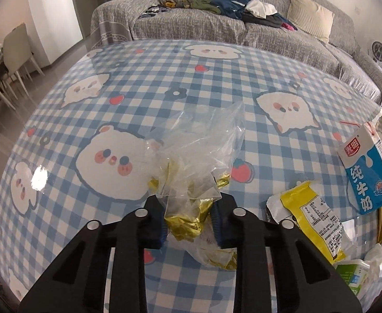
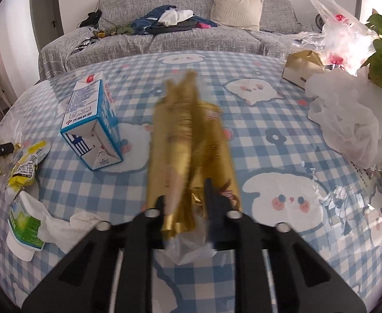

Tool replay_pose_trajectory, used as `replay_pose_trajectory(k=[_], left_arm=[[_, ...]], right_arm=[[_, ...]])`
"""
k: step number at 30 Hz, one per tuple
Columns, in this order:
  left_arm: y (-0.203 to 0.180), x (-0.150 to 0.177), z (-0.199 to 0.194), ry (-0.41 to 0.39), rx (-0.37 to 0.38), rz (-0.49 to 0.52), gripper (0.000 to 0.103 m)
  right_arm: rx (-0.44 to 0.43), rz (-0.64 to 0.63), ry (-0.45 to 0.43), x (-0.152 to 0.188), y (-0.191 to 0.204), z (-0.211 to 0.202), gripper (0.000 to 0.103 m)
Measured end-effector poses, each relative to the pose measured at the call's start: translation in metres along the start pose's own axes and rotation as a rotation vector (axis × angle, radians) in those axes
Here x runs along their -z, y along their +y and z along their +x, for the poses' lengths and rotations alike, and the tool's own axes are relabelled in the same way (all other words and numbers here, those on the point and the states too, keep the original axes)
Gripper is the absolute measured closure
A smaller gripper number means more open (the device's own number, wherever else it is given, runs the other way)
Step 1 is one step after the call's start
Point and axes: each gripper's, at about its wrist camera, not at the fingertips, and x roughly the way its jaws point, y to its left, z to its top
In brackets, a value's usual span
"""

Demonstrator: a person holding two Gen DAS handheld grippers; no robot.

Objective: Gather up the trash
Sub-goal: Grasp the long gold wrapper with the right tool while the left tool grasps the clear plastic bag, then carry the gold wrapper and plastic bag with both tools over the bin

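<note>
Here, left gripper [image 1: 189, 224] clamped on a clear bag [image 1: 198, 151] stuffed with gold foil, pads pressing its crumpled lower part at frame centre. Bag's long axis running 6 to 12, loose mouth fanned toward 12 over the checked table [image 1: 138, 78]. Lower end tucked between the fingers, so partly hidden. At 3, a milk carton [image 1: 365, 169] leaning near the rim; at 4, a yellow wrapper [image 1: 313, 221], lower edge cut off by a finger.

Right gripper [image 2: 185, 203] pinched nearly shut on a gold wrapper [image 2: 185, 135], long axis also 6 to 12, frayed tip toward 12. Motion-blurred, print unreadable; near end lost under a scrap of clear film. At 10, the carton [image 2: 91, 122] lying on its side, top pointing toward 12. At 8, a green-labelled cup [image 2: 24, 224] with tissue. At 2, white bags [image 2: 352, 120], partly cropped.
</note>
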Motion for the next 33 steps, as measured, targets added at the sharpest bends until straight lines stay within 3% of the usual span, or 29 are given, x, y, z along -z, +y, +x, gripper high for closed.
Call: replay_pose_trajectory(k=[19,33], left_arm=[[0.000,0.007,-0.027,-0.019,0.024,-0.030,0.081],[-0.002,0.033,-0.074,-0.043,0.052,-0.023,0.081]], right_arm=[[0.007,0.013,-0.051,-0.002,-0.003,-0.024,0.094],[0.013,-0.020,-0.097,0.009,0.014,-0.071,0.094]])
